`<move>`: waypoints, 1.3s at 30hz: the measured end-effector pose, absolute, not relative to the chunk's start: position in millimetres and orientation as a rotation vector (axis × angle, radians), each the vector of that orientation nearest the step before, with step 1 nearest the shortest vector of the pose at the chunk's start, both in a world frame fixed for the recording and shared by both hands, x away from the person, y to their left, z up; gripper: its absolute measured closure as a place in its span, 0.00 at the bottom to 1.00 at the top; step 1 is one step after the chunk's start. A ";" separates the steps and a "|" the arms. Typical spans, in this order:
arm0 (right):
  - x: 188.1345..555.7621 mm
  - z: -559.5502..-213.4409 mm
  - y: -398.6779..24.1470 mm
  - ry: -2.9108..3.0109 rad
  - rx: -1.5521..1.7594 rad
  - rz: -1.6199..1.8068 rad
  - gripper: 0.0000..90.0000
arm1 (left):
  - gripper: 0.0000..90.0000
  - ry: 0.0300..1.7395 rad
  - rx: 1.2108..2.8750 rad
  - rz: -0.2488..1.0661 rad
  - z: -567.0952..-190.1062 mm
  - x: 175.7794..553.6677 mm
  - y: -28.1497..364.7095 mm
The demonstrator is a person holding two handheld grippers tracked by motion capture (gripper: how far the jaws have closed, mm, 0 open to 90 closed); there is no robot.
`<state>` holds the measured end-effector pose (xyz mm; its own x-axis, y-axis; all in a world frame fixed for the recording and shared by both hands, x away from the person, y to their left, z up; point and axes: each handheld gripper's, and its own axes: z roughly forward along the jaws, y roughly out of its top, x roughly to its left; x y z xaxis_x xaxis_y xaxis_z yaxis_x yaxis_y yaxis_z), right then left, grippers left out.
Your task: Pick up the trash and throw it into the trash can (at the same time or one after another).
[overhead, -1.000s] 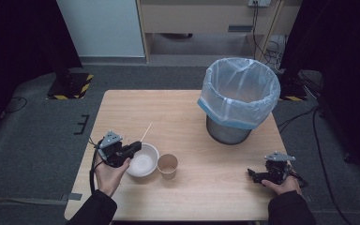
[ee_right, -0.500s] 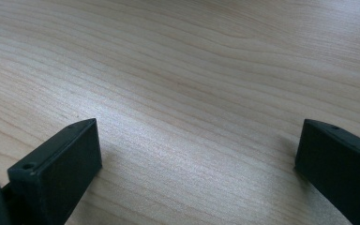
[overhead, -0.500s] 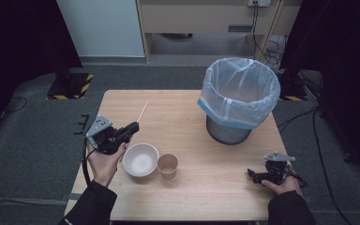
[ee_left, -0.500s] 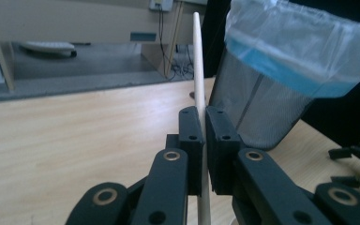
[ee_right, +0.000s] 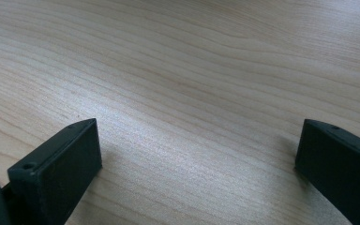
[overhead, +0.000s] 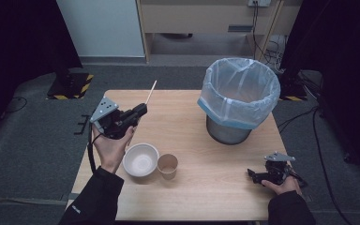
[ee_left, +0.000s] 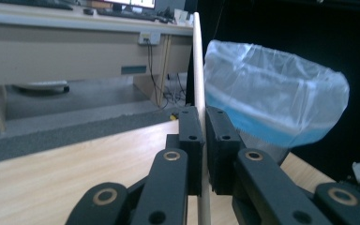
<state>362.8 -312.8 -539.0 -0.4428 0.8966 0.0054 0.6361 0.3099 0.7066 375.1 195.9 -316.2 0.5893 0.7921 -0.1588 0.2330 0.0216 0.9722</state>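
The stick's [ee_left: 198, 61] lower end runs out of the bottom of the left gripper view, hidden behind the jaws. The bin's [overhead: 236, 98] inside is pale liner, contents hard to make out. Low in the centre of the high view, the white bowl [overhead: 141, 160] and the paper cup [overhead: 168, 165] beside it look empty. The left gripper [overhead: 139, 110], raised at centre left in an upturned hand [overhead: 110, 147], clamps the stick, which points up and away. The right gripper [overhead: 253, 174] rests at lower right on the table [overhead: 192, 136], jaws spread wide.
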 end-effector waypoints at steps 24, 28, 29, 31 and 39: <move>362.8 -539.0 -312.8 2.193 1.366 0.912 0.01 | 0.95 0.716 1.519 0.552 -251.9 407.7 118.2; 362.8 -539.0 -312.6 2.194 1.366 0.915 0.01 | 0.95 0.694 1.519 0.545 -245.7 413.4 105.5; 362.6 -539.0 -312.4 2.193 1.368 0.915 0.01 | 0.95 0.688 1.520 0.546 -244.3 414.9 102.3; 362.6 -539.0 -312.4 2.195 1.366 0.915 0.01 | 0.95 0.674 1.521 0.544 -241.1 417.5 95.9; 362.8 -539.1 -312.5 2.194 1.361 0.916 0.01 | 0.95 0.628 1.522 0.546 -225.2 427.1 69.1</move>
<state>362.8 -312.5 -539.1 -0.4463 0.8948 0.0059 0.6334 0.3113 0.7084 427.1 69.1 -225.2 0.7323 0.6801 -0.0357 0.0589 -0.0111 0.9982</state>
